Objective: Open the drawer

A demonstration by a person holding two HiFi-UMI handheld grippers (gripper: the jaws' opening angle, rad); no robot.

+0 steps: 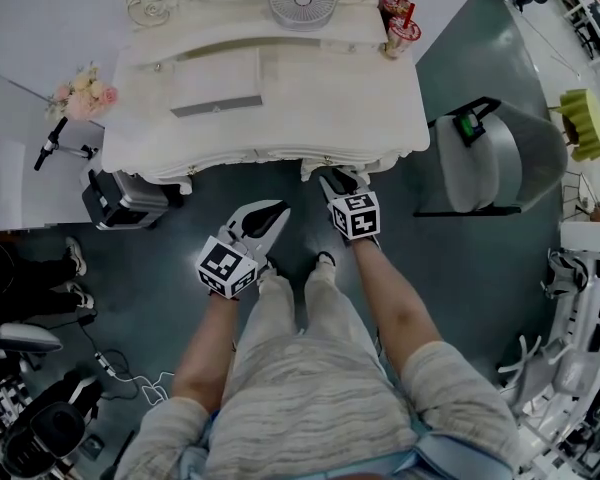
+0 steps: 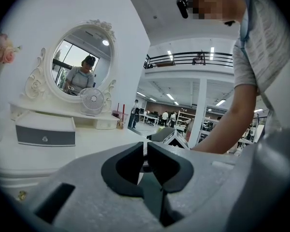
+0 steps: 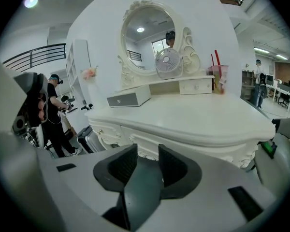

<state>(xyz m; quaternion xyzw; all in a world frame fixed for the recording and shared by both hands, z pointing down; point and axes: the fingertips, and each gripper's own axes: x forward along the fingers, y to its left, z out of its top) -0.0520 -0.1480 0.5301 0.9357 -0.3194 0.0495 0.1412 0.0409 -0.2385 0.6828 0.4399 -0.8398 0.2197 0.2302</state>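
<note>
Step in hand: approach, drawer not yet touched. The right gripper (image 1: 340, 181) stood at the front edge of the white desk (image 1: 310, 98), jaws partly apart and empty. The left gripper (image 1: 270, 214) hung back at 7 o'clock of it, jaws all but closed, nothing between.

Judged target: the drawer front (image 3: 131, 137) under the desktop, at 12 o'clock of the right gripper. It was shut and white, with carved trim and a small gold knob (image 3: 100, 131) at 10 o'clock. Next move calls for closing squarely on a knob, then a straight pull.
</note>
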